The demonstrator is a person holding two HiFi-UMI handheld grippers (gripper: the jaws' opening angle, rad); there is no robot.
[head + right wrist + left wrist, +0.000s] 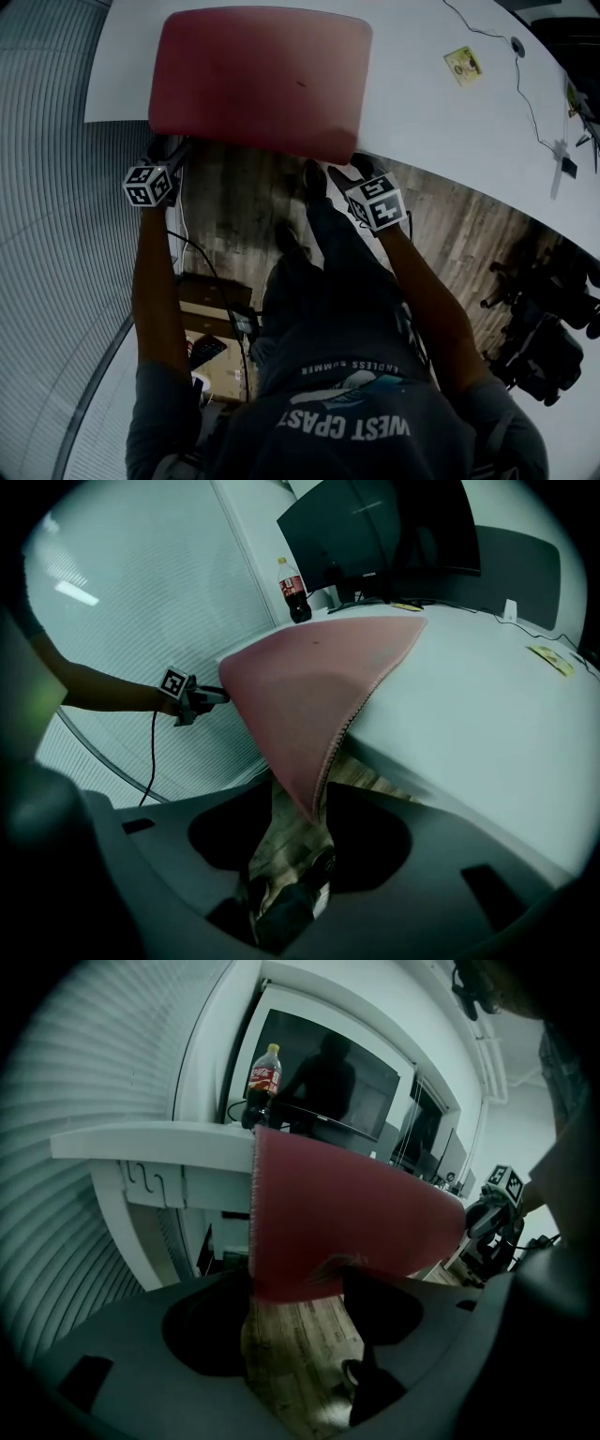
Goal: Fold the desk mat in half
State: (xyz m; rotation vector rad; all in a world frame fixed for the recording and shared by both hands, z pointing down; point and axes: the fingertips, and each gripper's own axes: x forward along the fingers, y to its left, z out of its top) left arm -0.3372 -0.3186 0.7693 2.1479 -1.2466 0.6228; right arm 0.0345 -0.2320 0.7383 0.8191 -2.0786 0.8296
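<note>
On the white counter (441, 112) the red desk mat (258, 80) lay doubled, its near edge hanging past the rim. My left gripper (298, 1297) and right gripper (314, 836) both had their jaws spread apart, each with a mat corner dangling loose between them, unpinched. Far back, a cola bottle (264, 1080) held dark drink. From my head, the overhanging edge hid my jaw tips.

We see a red rectangular desk mat (258, 80) lying on the white worktop (441, 122), its near edge overhanging the wooden plank floor (234, 206). Our left hand-held gripper (172, 150) is at its near left corner and our right hand-held gripper (359, 169) at its near right corner. A small yellow card (463, 66) lies well apart.
</note>
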